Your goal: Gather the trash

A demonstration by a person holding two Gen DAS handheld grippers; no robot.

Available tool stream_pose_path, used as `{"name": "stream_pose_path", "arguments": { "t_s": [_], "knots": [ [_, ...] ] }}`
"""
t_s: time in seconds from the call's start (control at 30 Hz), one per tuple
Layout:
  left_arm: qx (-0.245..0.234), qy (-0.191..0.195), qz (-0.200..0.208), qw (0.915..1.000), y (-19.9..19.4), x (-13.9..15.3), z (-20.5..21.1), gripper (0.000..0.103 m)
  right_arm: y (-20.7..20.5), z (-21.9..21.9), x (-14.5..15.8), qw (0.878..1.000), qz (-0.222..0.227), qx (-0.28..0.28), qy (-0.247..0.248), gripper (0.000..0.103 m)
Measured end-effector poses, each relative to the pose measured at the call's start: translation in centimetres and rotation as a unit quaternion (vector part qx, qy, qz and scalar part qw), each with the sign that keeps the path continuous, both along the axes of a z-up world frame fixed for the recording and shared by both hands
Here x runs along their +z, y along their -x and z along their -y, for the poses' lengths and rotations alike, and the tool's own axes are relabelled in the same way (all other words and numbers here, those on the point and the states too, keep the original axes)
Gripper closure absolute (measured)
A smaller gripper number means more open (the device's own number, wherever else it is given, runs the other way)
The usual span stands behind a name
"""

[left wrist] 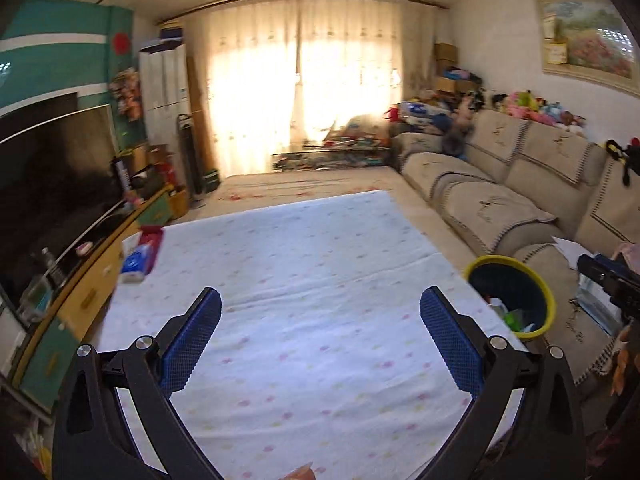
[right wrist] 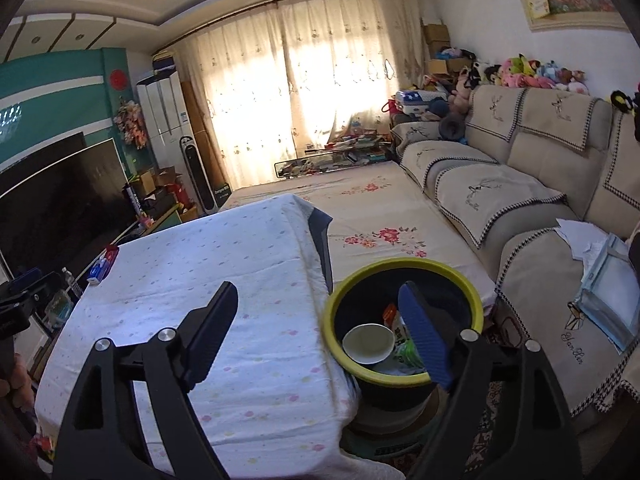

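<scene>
The left tongs are wide apart with nothing between them, over the table. The right tongs are apart too, just above the bin beside the table. A cup and wrappers lie inside the bin.

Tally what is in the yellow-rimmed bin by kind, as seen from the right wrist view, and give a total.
In the bin:
Paper cup: 1
Green wrapper: 1
Orange-and-white packet: 1
Total visible: 3. The tool's finger hides part of the contents.
</scene>
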State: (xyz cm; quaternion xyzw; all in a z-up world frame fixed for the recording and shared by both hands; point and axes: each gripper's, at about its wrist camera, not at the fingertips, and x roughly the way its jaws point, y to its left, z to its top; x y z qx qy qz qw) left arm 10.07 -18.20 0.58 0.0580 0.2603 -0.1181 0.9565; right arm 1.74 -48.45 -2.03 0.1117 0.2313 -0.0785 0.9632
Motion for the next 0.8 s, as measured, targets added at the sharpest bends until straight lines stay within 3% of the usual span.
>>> {"name": "stream_pose_path", "arguments": {
  "t_s": [0.13,0.37,0.57,0.8],
  "knots": [
    [0.049,0.019,0.008,0.9986,2.7,0.5,-5.5,0.005,1.0,-2.9,1.5,0.999,0.012,0.020,0.029,0.011],
    [0.090,0.046,0.022,0.9946,8.1,0.4,-11.5,0.005,3.3,-5.9,2.9,0.998,0.021,0.037,0.053,0.007],
    [0.102,0.063,0.034,0.9922,11.0,0.7,-12.6,0.005,5.5,-7.0,2.7,0.997,0.021,0.038,0.060,0.007],
    [0.102,0.063,0.053,0.9914,11.9,2.1,-11.9,0.005,5.3,-6.3,2.3,0.998,0.015,0.028,0.050,0.007]
  ]
}}
